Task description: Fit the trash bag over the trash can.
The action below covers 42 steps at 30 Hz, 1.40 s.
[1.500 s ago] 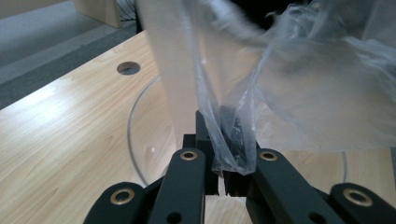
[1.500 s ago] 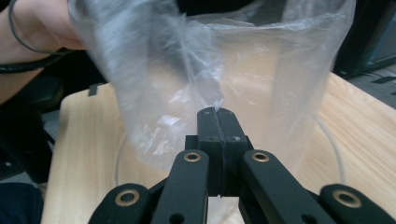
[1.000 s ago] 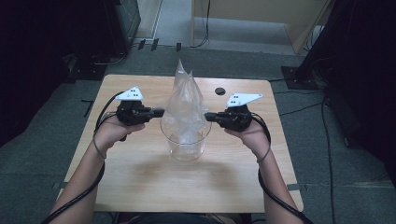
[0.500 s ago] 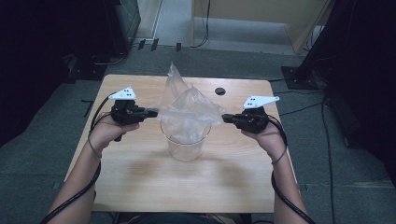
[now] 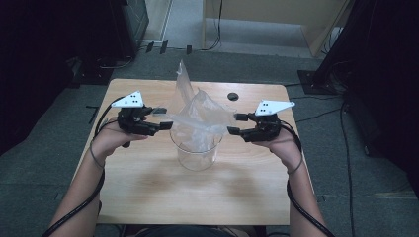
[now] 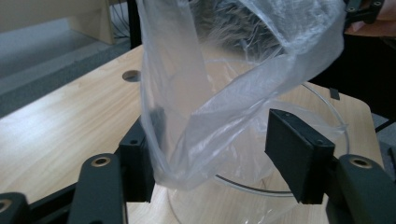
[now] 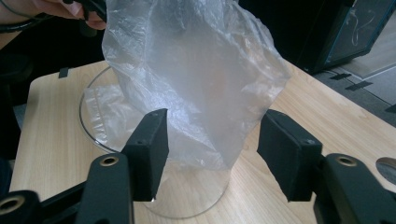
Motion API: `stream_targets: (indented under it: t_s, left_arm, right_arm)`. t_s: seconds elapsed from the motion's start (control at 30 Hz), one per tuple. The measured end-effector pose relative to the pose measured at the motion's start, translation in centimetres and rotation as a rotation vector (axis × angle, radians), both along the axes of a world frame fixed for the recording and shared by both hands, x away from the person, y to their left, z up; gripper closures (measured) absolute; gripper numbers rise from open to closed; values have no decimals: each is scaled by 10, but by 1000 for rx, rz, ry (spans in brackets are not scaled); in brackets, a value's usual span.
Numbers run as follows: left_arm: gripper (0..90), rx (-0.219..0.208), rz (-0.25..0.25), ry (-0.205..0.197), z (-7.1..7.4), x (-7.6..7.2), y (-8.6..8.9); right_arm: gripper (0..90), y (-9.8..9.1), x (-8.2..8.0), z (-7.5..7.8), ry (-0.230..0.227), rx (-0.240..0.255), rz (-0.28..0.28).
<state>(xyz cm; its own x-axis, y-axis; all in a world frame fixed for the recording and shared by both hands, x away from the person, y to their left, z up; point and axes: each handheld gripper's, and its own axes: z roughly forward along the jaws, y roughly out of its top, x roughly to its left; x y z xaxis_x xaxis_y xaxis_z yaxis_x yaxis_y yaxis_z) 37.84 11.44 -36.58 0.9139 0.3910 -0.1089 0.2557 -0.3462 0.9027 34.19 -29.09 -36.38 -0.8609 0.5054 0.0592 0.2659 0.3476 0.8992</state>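
High view: plastic bag [image 5: 200,118] spread over a clear container [image 5: 196,150] on the table [image 5: 148,182].
Left claw [image 5: 163,118] and right claw [image 5: 231,123], jaws just opened and apart, flank the bag; its film hangs loose between each pair.

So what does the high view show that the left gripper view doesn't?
High view alone: both forearms, the left tool and right tool open either side of the plastic bag, and the whole table. Left gripper view alone: the bag's edge hanging loose between its open jaws. Both: bag, clear container, table hole.
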Motion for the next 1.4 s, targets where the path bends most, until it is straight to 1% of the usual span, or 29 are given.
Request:
stream_targets:
  t_s: [0.07,0.13,0.2,0.23,0.27,0.3,0.33,0.37,0.4,0.43,0.47,0.5,0.57,0.6,0.63,0.7,0.83,0.9,0.93,1.0,1.07,1.13,1.17,1.2,1.23,1.3,1.33,1.37,1.4]
  left_arm:
    - [337,13,-10,-8,3,-1,3]
    - [309,10,-11,-10,5,-2,6]
    - [302,-1,0,-2,8,-2,9]
    - [310,-15,5,7,11,-2,12]
    - [319,-15,5,7,11,-2,12]
    - [319,-23,7,4,13,-2,14]
    - [339,-28,19,3,16,-2,17]
    - [363,-28,19,3,16,-2,17]
    - [395,-17,28,4,20,-3,18]
    - [428,-17,28,4,20,-3,18]
    - [474,-15,34,4,22,-4,19]
    - [474,-18,44,4,24,-4,20]
    - [509,-39,60,7,29,-4,21]
    - [558,-52,77,-6,34,-4,22]
    - [591,-52,77,-6,34,-4,22]
    - [634,-69,107,-4,42,-3,20]
    - [680,-54,114,-23,46,-1,11]
    - [681,-22,95,-20,42,2,-3]
    - [681,-22,95,-20,42,2,-3]
    - [680,5,84,-21,38,6,-17]
    - [677,12,78,-25,36,7,-21]
    - [666,42,72,-21,31,9,-31]
    - [665,42,72,-21,31,9,-31]
    - [665,51,67,-19,28,9,-33]
    - [660,63,62,-12,26,9,-35]
    - [649,84,53,-5,22,8,-38]
    - [649,96,46,3,20,8,-39]
    - [637,108,45,0,18,7,-40]
    - [593,124,42,-2,16,7,-40]
  right_arm:
    - [402,-1,0,1,-2,-2,-3]
    - [403,-3,-1,3,-11,2,-14]
    - [414,-5,-1,7,-21,28,-30]
    - [421,-6,-1,11,-33,65,-56]
    - [421,-6,-1,11,-33,65,-56]
    - [429,-6,-1,14,-35,84,-66]
    - [457,-7,0,18,-35,110,-90]
    - [457,-7,0,18,-35,110,-90]
    - [558,-6,1,23,-27,124,-102]
    - [558,-6,1,23,-27,124,-102]
    - [645,-5,0,26,-25,136,-107]
    - [645,-5,0,26,-25,136,-107]
    - [700,-3,1,31,-29,146,-121]
    - [756,0,2,35,-31,154,-134]
    - [756,0,2,35,-31,154,-134]
    - [807,4,6,42,-41,158,-143]
    - [828,13,11,45,-45,159,-128]
    - [840,23,15,44,-48,129,-107]
    - [840,26,16,43,-49,119,-99]
    - [843,31,18,40,-45,105,-87]
    - [845,33,18,39,-43,100,-80]
    - [846,38,20,36,-29,76,-55]
    - [846,38,20,36,-29,76,-55]
    - [846,40,20,34,-20,63,-45]
    - [844,43,20,29,-6,32,-23]
    - [834,46,19,25,12,7,0]
    - [834,46,19,25,12,7,0]
    - [827,48,19,22,18,-4,9]
    - [805,51,19,17,33,-27,21]
